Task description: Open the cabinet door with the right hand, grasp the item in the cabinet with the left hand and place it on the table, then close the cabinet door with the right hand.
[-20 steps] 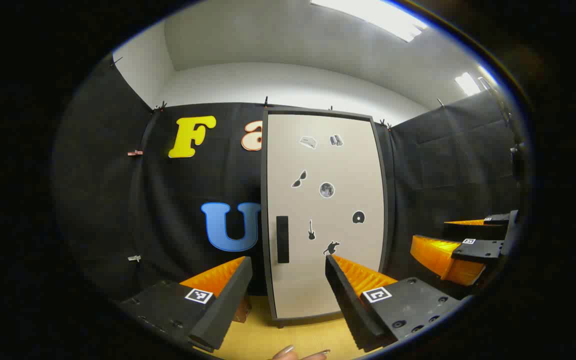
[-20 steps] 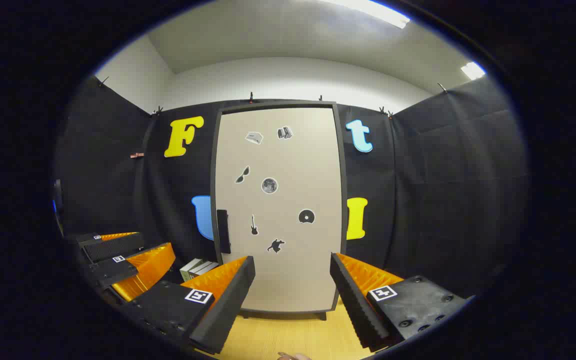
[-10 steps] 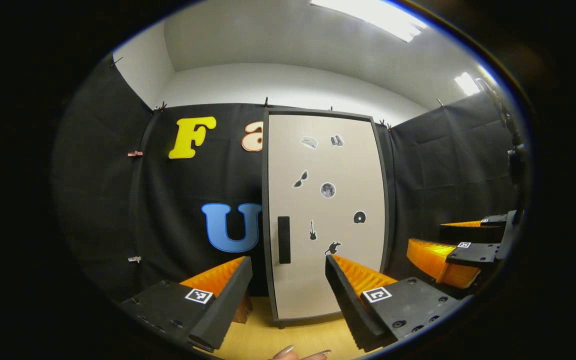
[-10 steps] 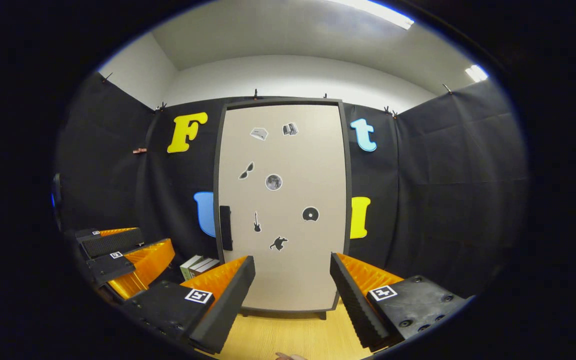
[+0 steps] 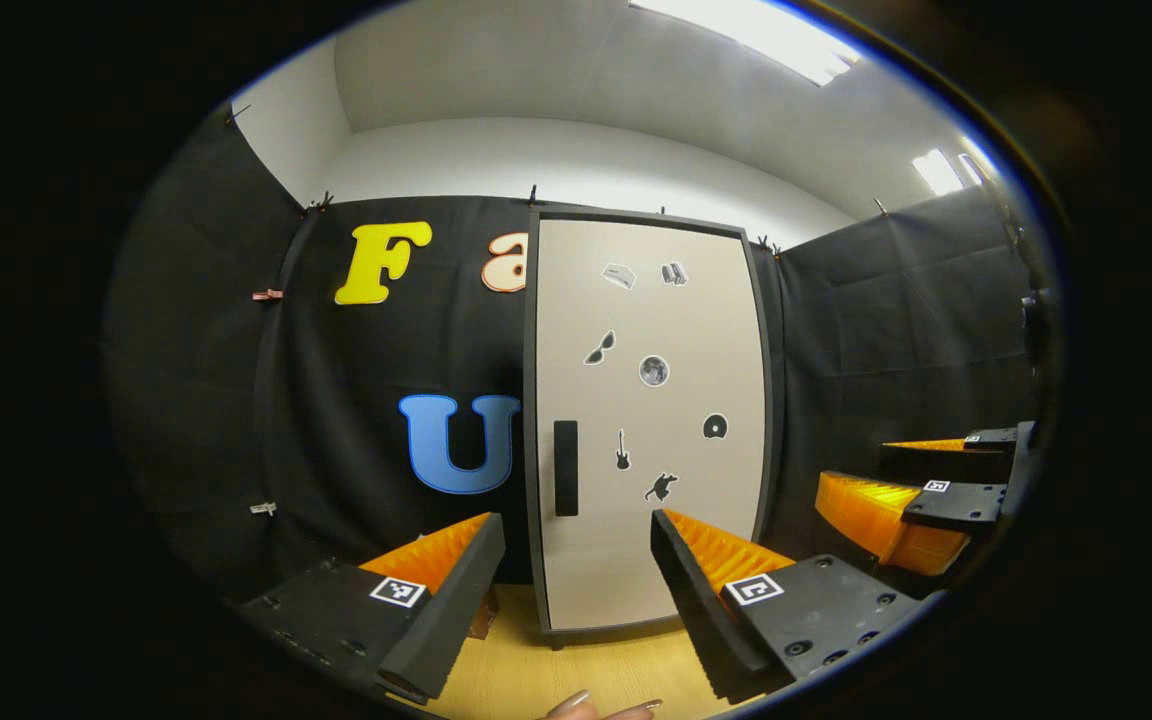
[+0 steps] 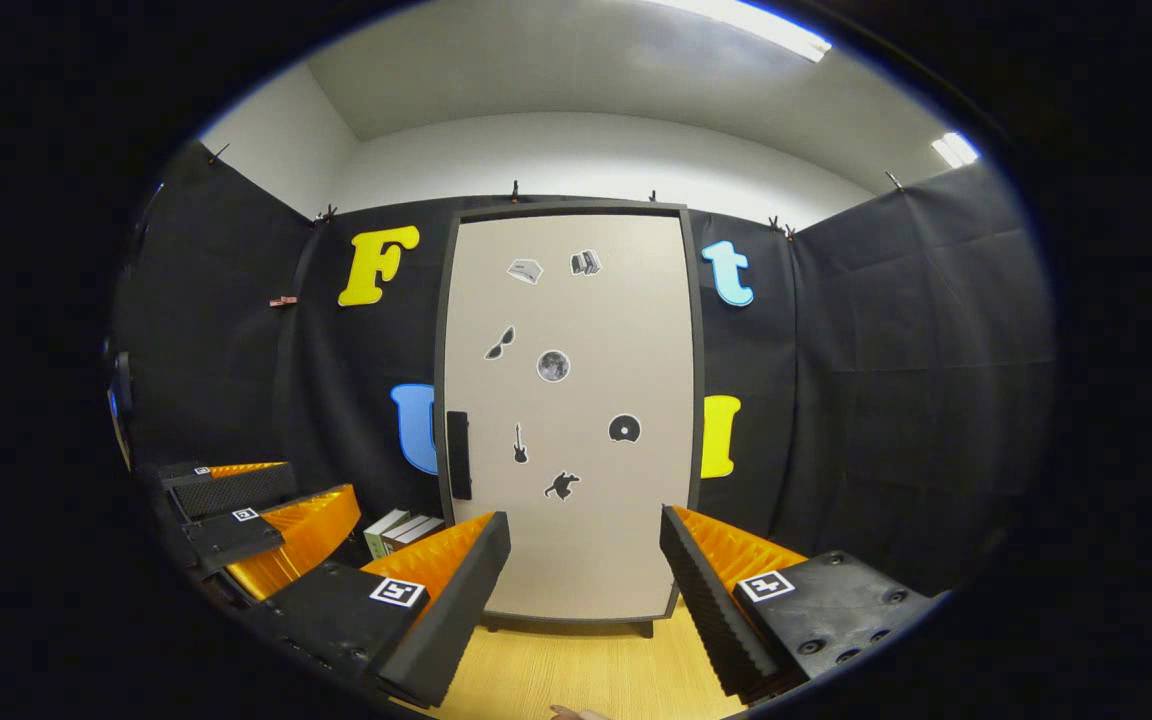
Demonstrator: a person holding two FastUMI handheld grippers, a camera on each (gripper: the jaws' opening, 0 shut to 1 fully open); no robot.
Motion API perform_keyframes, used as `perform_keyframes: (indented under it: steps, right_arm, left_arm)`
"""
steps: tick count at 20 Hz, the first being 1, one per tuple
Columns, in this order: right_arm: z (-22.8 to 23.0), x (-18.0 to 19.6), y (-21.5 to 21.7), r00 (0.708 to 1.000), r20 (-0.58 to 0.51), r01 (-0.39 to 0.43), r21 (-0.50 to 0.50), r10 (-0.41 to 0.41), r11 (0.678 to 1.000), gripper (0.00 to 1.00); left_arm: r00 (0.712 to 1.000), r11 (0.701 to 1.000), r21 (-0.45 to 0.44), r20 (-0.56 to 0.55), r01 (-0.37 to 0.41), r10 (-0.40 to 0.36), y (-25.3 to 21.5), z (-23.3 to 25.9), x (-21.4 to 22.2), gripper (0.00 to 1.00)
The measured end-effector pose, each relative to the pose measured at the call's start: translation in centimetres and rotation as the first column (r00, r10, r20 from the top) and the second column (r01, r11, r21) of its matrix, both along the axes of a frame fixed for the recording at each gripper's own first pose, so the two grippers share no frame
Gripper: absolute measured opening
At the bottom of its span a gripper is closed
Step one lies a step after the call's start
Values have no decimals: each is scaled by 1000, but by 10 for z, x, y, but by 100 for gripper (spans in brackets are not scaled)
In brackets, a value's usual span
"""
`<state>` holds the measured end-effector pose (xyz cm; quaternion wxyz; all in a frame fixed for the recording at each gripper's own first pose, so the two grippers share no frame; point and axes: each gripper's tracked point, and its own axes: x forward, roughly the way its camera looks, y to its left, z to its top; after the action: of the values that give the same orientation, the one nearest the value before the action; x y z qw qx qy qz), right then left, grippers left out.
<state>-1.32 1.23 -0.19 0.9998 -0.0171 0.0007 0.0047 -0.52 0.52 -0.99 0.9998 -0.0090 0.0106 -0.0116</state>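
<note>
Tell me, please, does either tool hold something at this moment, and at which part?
Nothing is held. The left tool and the right tool are both open, with only air between their fingers, short of the closed beige cabinet door.

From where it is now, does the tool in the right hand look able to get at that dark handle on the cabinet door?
Probably yes. The right tool is open and faces the shut cabinet door, apart from it. Nothing stands between it and the handle, which sits on the door's left edge.
</note>
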Motion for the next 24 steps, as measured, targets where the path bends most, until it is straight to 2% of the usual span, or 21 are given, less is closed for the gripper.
perform_keyframes:
  steps: [10,14,17,24]
  right_arm:
    - [4,-17,22,1000,22,23,-2,-23,1000,97]
    - [-2,-18,38,999,19,26,-18,-26,1000,97]
    - [-13,-10,57,1000,-3,-13,-24,13,1000,97]
    - [-30,45,92,990,-30,-140,-25,139,990,98]
  left_arm:
    - [999,999,-4,17,43,-43,17,3,-16,93]
    - [999,999,-6,11,36,-36,40,-1,-25,93]
    - [1000,1000,4,-2,4,-4,55,-8,-24,93]
    - [995,995,-12,3,-100,100,79,-13,-2,93]
